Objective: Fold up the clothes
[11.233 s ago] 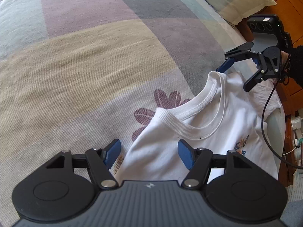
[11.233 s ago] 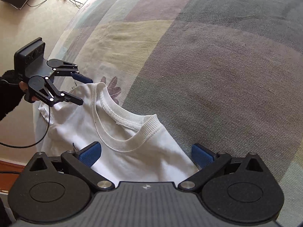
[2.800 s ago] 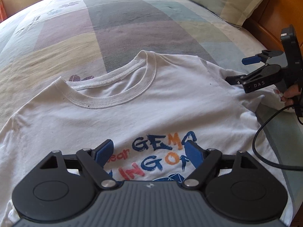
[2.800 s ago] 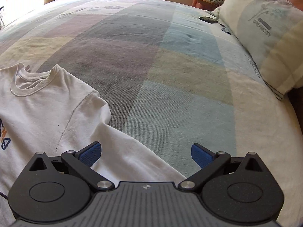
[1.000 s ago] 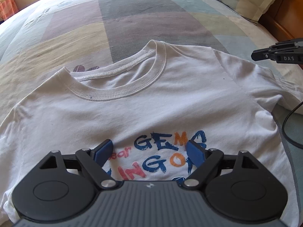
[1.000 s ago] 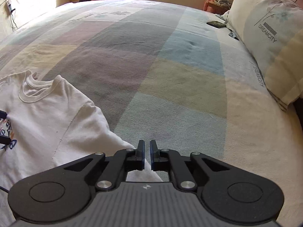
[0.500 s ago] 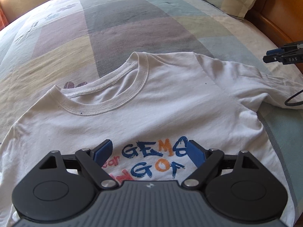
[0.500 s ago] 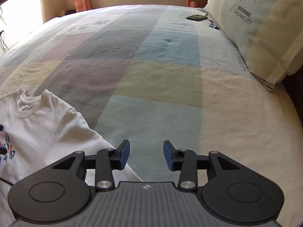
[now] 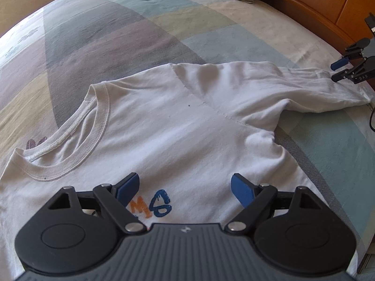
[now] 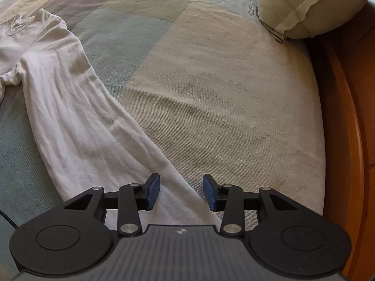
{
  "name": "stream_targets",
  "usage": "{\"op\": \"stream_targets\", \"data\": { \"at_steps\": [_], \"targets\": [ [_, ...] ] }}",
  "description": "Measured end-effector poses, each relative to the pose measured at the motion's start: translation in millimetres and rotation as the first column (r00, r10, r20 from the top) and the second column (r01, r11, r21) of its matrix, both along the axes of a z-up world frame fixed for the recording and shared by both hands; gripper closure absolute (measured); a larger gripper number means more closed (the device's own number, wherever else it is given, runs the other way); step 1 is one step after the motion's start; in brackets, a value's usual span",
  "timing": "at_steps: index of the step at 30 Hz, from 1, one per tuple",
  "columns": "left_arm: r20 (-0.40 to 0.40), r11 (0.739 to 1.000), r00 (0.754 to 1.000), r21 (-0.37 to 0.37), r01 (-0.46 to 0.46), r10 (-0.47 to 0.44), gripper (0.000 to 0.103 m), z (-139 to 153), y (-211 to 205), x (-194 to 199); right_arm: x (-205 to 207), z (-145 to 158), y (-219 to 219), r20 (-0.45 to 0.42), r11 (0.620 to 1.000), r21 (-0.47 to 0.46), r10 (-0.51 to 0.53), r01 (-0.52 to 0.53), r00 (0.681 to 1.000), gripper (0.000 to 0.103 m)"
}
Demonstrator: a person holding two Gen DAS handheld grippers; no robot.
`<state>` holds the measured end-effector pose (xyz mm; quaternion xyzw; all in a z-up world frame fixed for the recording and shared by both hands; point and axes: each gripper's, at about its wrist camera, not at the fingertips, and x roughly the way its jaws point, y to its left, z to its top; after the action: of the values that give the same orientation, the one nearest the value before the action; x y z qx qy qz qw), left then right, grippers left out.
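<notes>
Since a second ago our right hand-held gripper (image 10: 181, 190) has travelled out along the sleeve (image 10: 77, 117) toward its cuff, and its jaws, which were pinched together then, have just been opening; now they stand partly apart with nothing pressed between the blue pads. In the right wrist view the sleeve runs from the upper left of the frame down to the bottom centre, lying stretched out on the bed (image 10: 234, 93), and its lower end passes under the left pad. A pillow (image 10: 304, 4) sits at the upper right, beside the orange wooden bed frame (image 10: 346, 117) along the right edge.

Our left hand-held gripper (image 9: 185, 188) has slid to the side, so less of the printed lettering (image 9: 152, 207) shows between its fingers. We hold it wide open above the chest of the white T-shirt (image 9: 164, 128), gripping nothing. In the left wrist view the shirt lies flat across the middle of the frame, its ribbed collar (image 9: 98, 117) at centre left and the long sleeve reaching to the right edge, where we see the other gripper's tips just beside the cuff. A dark cable (image 9: 371, 119) hangs at the right edge below them.
</notes>
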<state>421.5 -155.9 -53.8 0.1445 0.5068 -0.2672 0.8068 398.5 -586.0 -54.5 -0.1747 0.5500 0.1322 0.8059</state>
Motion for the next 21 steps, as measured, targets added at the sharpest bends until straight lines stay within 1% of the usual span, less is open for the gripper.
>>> {"op": "stream_targets", "data": {
  "at_steps": [2, 4, 5, 6, 7, 8, 9, 12, 14, 15, 17, 20, 21],
  "targets": [
    [0.000, 1.000, 1.000, 0.000, 0.015, -0.015, 0.018, -1, -6, 2, 2, -3, -2, -0.006, 0.999, 0.024, 0.031, -0.031, 0.999, 0.057],
    [-0.007, 1.000, 1.000, 0.000, 0.016, -0.016, 0.018, -2, -9, 5, 1, -3, -2, -0.030, 0.998, 0.049, 0.046, -0.045, 0.998, 0.068],
    [-0.007, 1.000, 1.000, 0.000, 0.015, -0.015, 0.018, -3, -10, 6, 1, -2, -1, -0.039, 0.997, 0.055, 0.054, -0.052, 0.998, 0.081],
    [-0.003, 1.000, 1.000, -0.001, 0.015, -0.015, 0.018, -3, -11, 6, 0, -1, 2, -0.043, 0.997, 0.044, 0.063, -0.061, 0.997, 0.088],
    [0.001, 1.000, 1.000, -0.002, 0.014, -0.014, 0.018, -3, -12, 6, -1, -1, 5, -0.046, 0.997, 0.031, 0.069, -0.067, 0.997, 0.091],
    [0.001, 1.000, 1.000, 0.000, 0.012, -0.012, 0.018, -4, -12, 6, 0, 1, 7, -0.046, 0.998, 0.022, 0.061, -0.060, 0.997, 0.096],
    [-0.001, 1.000, 1.000, 0.000, 0.010, -0.010, 0.018, -4, -12, 7, 1, 3, 7, -0.040, 0.999, 0.023, 0.044, -0.043, 0.998, 0.098],
    [-0.001, 1.000, 1.000, -0.004, 0.004, -0.004, 0.018, -4, -11, 7, 4, 13, 0, 0.014, 1.000, 0.010, -0.010, 0.010, 1.000, 0.099],
    [0.002, 1.000, 1.000, -0.004, -0.002, 0.002, 0.018, -4, -10, 7, 11, 17, -9, 0.042, 0.998, 0.000, -0.068, 0.068, 0.997, 0.099],
    [-0.001, 1.000, 1.000, -0.005, -0.007, 0.007, 0.018, -4, -10, 7, 14, 17, -12, 0.046, 0.996, -0.005, -0.087, 0.088, 0.995, 0.099],
    [-0.002, 1.000, 1.000, -0.008, -0.018, 0.018, 0.018, -4, -8, 7, 20, 12, -16, 0.021, 0.992, -0.022, -0.126, 0.127, 0.992, 0.098],
    [-0.003, 0.999, 0.999, -0.016, -0.035, 0.035, 0.018, -3, -5, 7, 23, 14, -15, 0.027, 0.989, -0.027, -0.144, 0.144, 0.989, 0.087],
    [-0.002, 0.999, 0.999, -0.017, -0.040, 0.040, 0.018, -3, -4, 7, 24, 20, -12, 0.047, 0.989, 0.010, -0.145, 0.145, 0.988, 0.081]
  ]
}}
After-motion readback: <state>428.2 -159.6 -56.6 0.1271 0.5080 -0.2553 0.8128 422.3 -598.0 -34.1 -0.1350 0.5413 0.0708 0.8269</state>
